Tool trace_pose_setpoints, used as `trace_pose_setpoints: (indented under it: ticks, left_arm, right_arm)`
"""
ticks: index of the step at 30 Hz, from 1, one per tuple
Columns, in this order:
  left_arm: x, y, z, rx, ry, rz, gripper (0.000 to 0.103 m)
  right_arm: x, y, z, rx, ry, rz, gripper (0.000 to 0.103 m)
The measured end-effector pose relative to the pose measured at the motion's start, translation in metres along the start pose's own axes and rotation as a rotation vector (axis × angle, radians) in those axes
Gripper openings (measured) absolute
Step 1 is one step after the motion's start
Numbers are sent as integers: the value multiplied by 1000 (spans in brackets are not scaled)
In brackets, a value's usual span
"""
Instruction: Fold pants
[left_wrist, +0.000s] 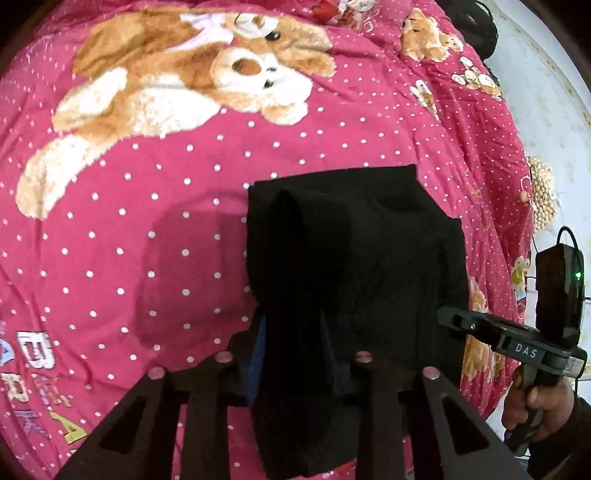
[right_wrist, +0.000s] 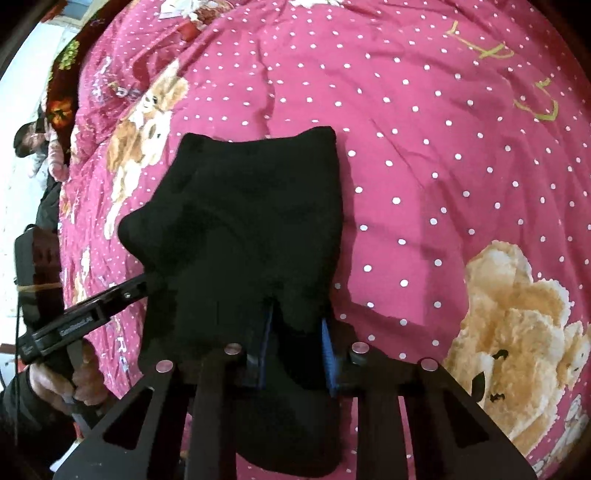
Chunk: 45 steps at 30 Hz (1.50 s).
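Left wrist view: my left gripper & right gripper each pinch the black pants, already a compact bundle on the bedspread; I judge the folding mostly done, last fold/set-down left.

Both wrist views look steeply down, close, sharing the pants.

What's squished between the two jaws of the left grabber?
A fold of the black pants fills the gap in the left gripper, which is pinched shut on it. Nothing else sits there. The left wrist view shows it.
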<state>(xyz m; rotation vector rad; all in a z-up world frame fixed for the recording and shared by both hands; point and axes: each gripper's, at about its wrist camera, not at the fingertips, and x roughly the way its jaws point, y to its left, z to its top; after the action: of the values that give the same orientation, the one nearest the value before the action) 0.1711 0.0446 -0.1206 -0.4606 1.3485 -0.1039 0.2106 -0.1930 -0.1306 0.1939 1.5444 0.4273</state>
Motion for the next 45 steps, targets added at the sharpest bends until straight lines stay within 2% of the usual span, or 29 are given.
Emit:
trace_pose_setpoints:
  ticks: [4,12,17,20,23,24,26,28,32,38,45]
  left_arm:
    - [-20,-8,-6,18,-24,-28,20]
    - [-60,-22,-15,34,-76,-57,17]
    - [-74,-12,-12,16,-70,-38,17]
    - [-68,-2,-7,16,-49,-6,18]
    - [-53,6,-4,29,-35,50,18]
    - [-51,9,-4,31,-39,81,17]
    - [-54,15,-3,7,-56,77,17]
    - [-63,17,-4,3,-84,73,17]
    - [-77,13,-11,21,-110,57,17]
    - [-87,-3,-30,60,-119,77,17]
    - [-104,-27,-56,112,-150,123,18]
  right_arm:
    - [-14,11,-3,-34,-20,14,16]
    - [-49,33,-12,-60,-70,71,16]
    - [-57,40,-10,-40,-71,115,16]
    - [-47,46,-6,-38,-41,124,16]
    - [-29,45,-1,-47,-10,84,19]
    - [-24,44,0,-49,-7,42,20]
    - [-22,43,2,-56,-26,-38,20]
    - [-28,43,1,-67,-47,-41,24]
    - [-37,47,-6,-116,-63,-77,24]
    - [-44,54,-25,-133,-65,-87,24]
    - [-60,78,-59,-224,-113,-88,24]
